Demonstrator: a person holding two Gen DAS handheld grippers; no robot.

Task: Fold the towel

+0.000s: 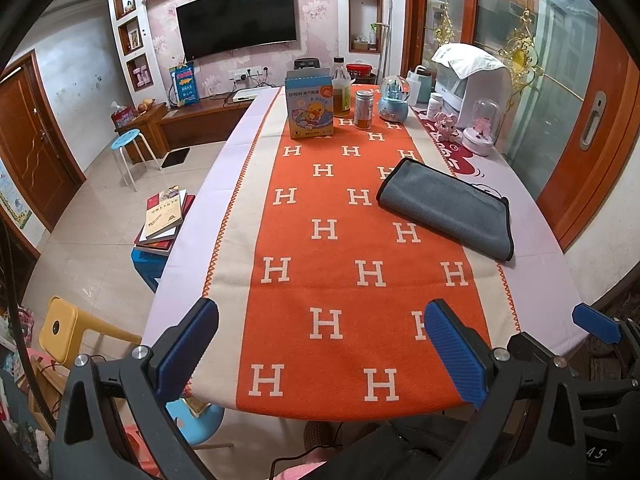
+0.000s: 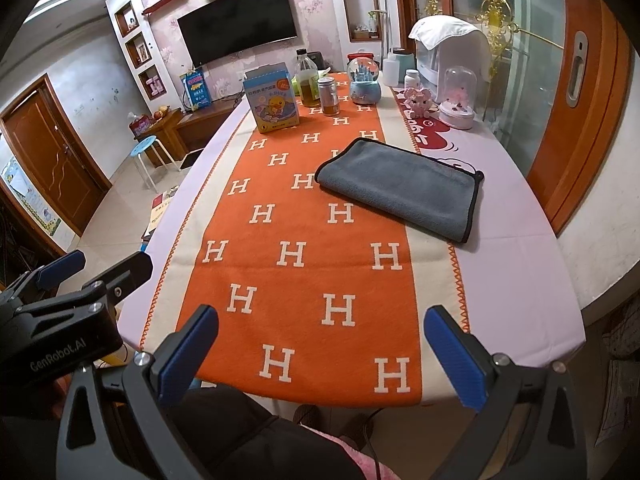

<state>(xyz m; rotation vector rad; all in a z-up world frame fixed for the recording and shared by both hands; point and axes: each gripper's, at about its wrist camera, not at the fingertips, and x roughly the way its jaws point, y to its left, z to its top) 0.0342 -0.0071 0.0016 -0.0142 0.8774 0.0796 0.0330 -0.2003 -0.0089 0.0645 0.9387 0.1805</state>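
A grey towel with black trim [image 1: 448, 208] lies folded flat on the right side of the table, partly on the orange runner; it also shows in the right wrist view [image 2: 404, 188]. My left gripper [image 1: 320, 344] is open and empty, hovering over the table's near edge, well short of the towel. My right gripper [image 2: 320, 352] is open and empty, also at the near edge. The left gripper's fingers [image 2: 60, 268] show at the left of the right wrist view. A right gripper fingertip [image 1: 596, 326] shows at the right edge of the left wrist view.
An orange runner with white H letters [image 1: 340, 240] runs down the table. At the far end stand a duck-print box [image 1: 310, 106], a bottle [image 1: 342, 88], a can [image 1: 364, 110], a snow globe [image 1: 394, 98], a glass dome [image 1: 482, 126] and a white appliance [image 1: 476, 84]. Stools and books [image 1: 164, 216] stand left.
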